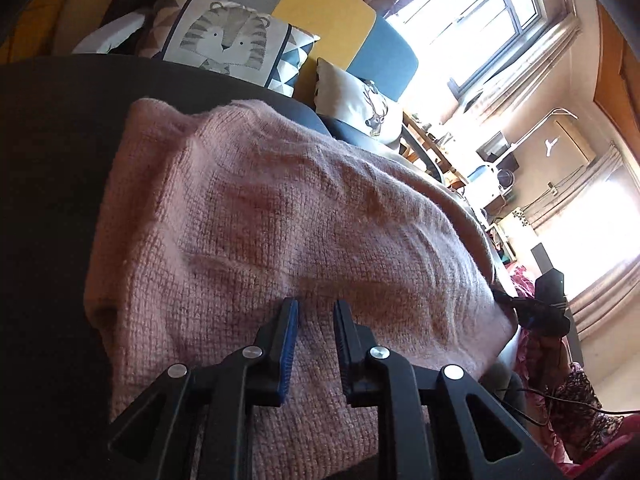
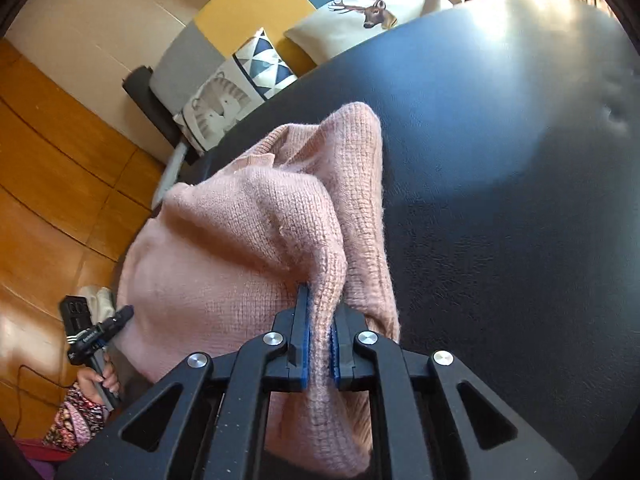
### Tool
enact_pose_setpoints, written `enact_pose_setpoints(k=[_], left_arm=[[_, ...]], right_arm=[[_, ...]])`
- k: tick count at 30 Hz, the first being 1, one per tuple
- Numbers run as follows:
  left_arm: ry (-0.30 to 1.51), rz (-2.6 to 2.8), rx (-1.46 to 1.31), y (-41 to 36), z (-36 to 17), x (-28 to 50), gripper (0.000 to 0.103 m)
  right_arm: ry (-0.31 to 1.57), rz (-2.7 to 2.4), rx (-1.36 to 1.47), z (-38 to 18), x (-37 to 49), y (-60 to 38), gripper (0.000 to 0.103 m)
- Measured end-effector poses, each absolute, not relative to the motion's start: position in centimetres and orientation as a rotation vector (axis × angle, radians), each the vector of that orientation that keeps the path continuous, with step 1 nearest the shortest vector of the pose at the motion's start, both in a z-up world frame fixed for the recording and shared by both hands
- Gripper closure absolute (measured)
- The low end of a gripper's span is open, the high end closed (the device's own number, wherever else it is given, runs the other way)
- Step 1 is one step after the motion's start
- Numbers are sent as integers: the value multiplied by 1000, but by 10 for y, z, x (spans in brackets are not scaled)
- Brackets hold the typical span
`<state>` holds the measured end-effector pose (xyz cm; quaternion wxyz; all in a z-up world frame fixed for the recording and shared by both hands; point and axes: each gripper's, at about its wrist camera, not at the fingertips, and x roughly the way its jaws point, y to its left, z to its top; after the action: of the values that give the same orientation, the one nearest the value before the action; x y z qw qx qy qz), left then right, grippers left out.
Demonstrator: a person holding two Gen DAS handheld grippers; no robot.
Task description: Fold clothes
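A pink knit sweater (image 1: pixel 304 208) lies bunched on a dark round table (image 1: pixel 52 168). My left gripper (image 1: pixel 316 304) is at the sweater's near edge. Knit fills the narrow gap between its blue pads, so it is shut on the cloth. In the right wrist view my right gripper (image 2: pixel 322 300) is shut on a raised fold of the sweater (image 2: pixel 240 248), with the knit squeezed between its pads. One part of the sweater trails away across the table (image 2: pixel 500 160). The left gripper (image 2: pixel 120 316) shows at the sweater's left edge, held by a hand (image 2: pixel 96 380). The right gripper (image 1: pixel 536 312) shows at its right edge.
Behind the table a sofa with yellow and blue panels carries a tiger cushion (image 1: pixel 224 40) and a deer cushion (image 2: pixel 372 8). A wooden floor (image 2: pixel 60 168) lies to the left of the table. Bright windows (image 1: pixel 472 12) and cluttered shelves (image 1: pixel 492 184) line the far wall.
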<state>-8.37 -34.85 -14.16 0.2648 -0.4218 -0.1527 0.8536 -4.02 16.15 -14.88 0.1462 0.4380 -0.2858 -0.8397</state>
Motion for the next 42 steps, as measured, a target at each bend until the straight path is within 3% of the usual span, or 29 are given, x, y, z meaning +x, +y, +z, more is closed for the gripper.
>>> enact_pose_setpoints(k=[3, 6, 9, 11, 15, 21, 22, 23, 24, 32, 35, 39, 42], left_arm=[[-419, 2296, -1149, -348, -141, -84, 85], [-426, 2285, -1158, -348, -141, -83, 85], [-426, 2303, -1090, -344, -127, -87, 85], [-443, 2318, -1073, -338, -123, -99, 84], [-363, 2405, -1154, -327, -141, -122, 83], [-489, 2350, -1091, -342, -165, -121, 83], [-506, 2342, -1087, -344, -166, -121, 83], [-523, 2335, -1083, -346, -167, -122, 83], [-531, 2331, -1082, -346, -167, -122, 83], [-567, 2311, -1073, -349, -169, -123, 83], [-574, 2307, -1070, -349, -169, -123, 83], [-581, 2303, -1068, -349, -170, -123, 83], [-583, 2303, -1069, -349, -170, -123, 83]], right_arm=[[-853, -2385, 1235, -139, -48, 162, 70], [-718, -2525, 1216, -115, -57, 158, 67], [-732, -2548, 1091, -92, -72, 157, 66], [-804, -2474, 1158, -96, -98, 153, 62], [-851, -2365, 1304, -117, -150, 135, 62], [-794, -2308, 1397, -145, -177, 107, 62], [-781, -2305, 1397, -147, -178, 103, 67], [-777, -2288, 1380, -146, -178, 101, 99], [-767, -2279, 1365, -143, -177, 98, 100], [-327, -2729, 1256, -93, -171, 89, 100], [-315, -2753, 1310, -102, -174, 92, 92], [-403, -2789, 1141, -89, -136, 87, 88], [-216, -2703, 1161, -95, -117, 62, 87]])
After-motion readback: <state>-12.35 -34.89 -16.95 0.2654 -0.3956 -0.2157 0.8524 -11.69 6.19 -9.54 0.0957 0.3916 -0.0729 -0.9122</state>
